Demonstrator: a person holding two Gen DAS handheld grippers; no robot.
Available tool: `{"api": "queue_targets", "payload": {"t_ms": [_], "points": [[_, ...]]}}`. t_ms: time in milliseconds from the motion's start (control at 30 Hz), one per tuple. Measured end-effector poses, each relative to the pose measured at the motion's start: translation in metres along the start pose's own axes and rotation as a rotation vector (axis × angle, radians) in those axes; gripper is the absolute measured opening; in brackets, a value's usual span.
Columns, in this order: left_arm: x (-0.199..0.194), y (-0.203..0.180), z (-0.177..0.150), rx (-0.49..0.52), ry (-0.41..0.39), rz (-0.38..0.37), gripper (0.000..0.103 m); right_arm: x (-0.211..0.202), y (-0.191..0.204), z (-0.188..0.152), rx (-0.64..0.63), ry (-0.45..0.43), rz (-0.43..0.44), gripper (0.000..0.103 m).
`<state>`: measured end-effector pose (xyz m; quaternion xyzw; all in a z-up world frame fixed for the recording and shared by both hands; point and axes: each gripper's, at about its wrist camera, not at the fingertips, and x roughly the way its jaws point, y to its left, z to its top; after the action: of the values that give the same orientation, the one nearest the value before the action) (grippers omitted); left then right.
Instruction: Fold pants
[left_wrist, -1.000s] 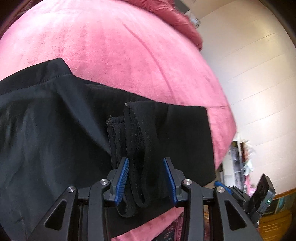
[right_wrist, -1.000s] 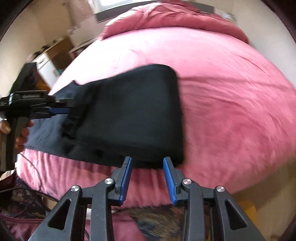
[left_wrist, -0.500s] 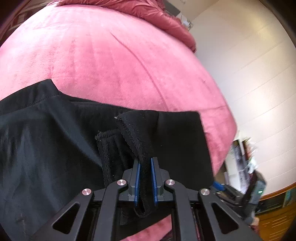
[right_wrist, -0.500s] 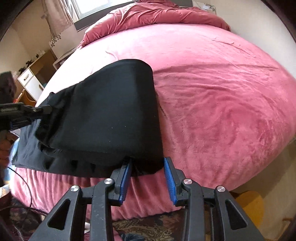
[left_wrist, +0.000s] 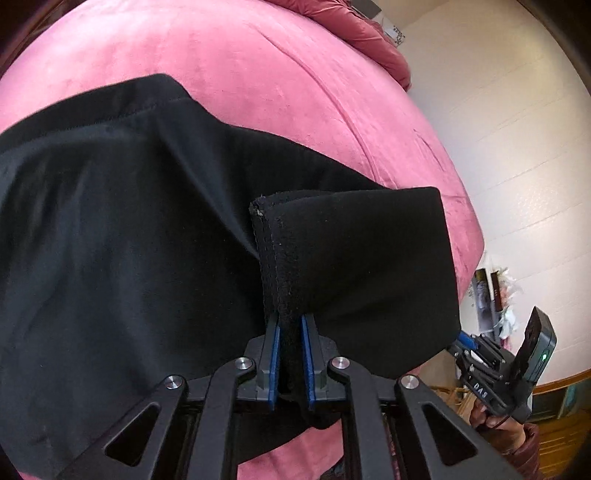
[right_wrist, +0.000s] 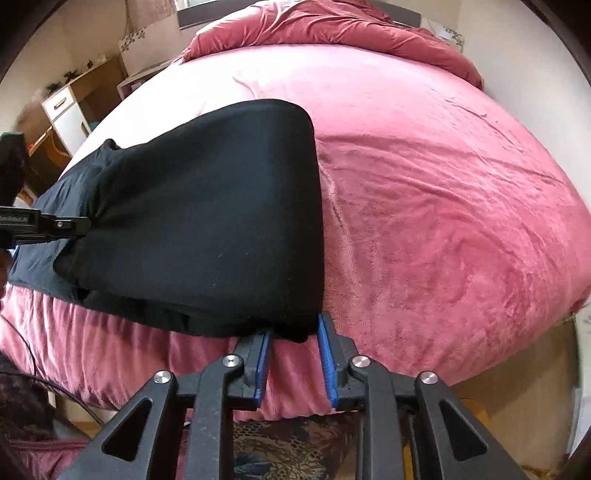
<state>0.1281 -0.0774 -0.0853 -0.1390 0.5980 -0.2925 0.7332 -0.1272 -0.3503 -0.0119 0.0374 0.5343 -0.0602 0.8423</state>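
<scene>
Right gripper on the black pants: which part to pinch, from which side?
Pinch the near folded corner of the pants, where it overhangs the bed's front edge, coming from the foot side, angled down. That corner already sits between the closing right gripper's pads, which aren't pressing yet. The left gripper clamps the seamed edge opposite.

Black pants: lower-left portion cut off by the left wrist view's edge; underside layers hidden beneath the folded top panel. Hand on the other gripper: mostly cut off at the frame corner. Shelf items by the wall: too small to identify.
</scene>
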Motion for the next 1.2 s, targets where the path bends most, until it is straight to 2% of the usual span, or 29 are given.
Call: {"api": "queue_targets", "payload": {"t_ms": [33,67,133,200,300,433,500,600,667,733,800,967,1067,1200], "points": [[-0.002,0.002,0.000,-0.004,-0.009,-0.011,0.025,-0.005,0.000,-0.002,-0.007,0.002,-0.004,0.028],[-0.005,0.003,0.000,0.000,-0.019,-0.012,0.031,-0.008,-0.001,-0.002,-0.011,0.007,-0.005,0.033],[-0.012,0.006,0.000,0.016,-0.041,-0.018,0.035,-0.018,-0.005,-0.003,-0.022,0.013,-0.007,0.034],[-0.017,0.011,-0.003,0.020,-0.042,-0.064,0.038,-0.030,-0.008,-0.003,-0.033,0.008,0.002,0.037],[-0.014,0.012,-0.003,0.051,-0.026,-0.044,0.038,-0.050,-0.011,0.006,-0.035,-0.036,0.011,0.039],[0.009,0.006,-0.004,0.076,-0.007,-0.003,0.038,-0.058,0.002,0.034,-0.025,-0.104,0.076,0.039],[0.012,0.002,-0.001,0.084,-0.014,0.001,0.036,-0.050,0.016,0.050,-0.040,-0.115,0.112,0.039],[0.007,0.002,-0.003,0.100,-0.021,0.007,0.027,-0.027,0.040,0.077,-0.082,-0.119,0.098,0.039],[0.007,-0.014,-0.009,0.115,-0.025,0.012,0.026,-0.009,0.051,0.093,-0.073,-0.105,0.071,0.039],[0.002,-0.013,-0.010,0.124,-0.029,0.011,0.025,0.006,0.056,0.108,-0.060,-0.107,0.054,0.039],[0.003,-0.025,-0.015,0.146,-0.043,0.036,0.025,0.019,0.055,0.119,-0.032,-0.100,0.043,0.039],[0.007,-0.036,-0.025,0.161,-0.078,0.116,0.025,0.051,0.061,0.118,-0.069,0.001,-0.041,0.039],[0.007,-0.053,-0.030,0.219,-0.109,0.184,0.025,0.060,0.067,0.109,-0.122,-0.023,-0.075,0.039],[-0.001,-0.066,-0.037,0.249,-0.143,0.208,0.025,0.055,0.062,0.107,-0.083,-0.045,-0.043,0.040]]}}
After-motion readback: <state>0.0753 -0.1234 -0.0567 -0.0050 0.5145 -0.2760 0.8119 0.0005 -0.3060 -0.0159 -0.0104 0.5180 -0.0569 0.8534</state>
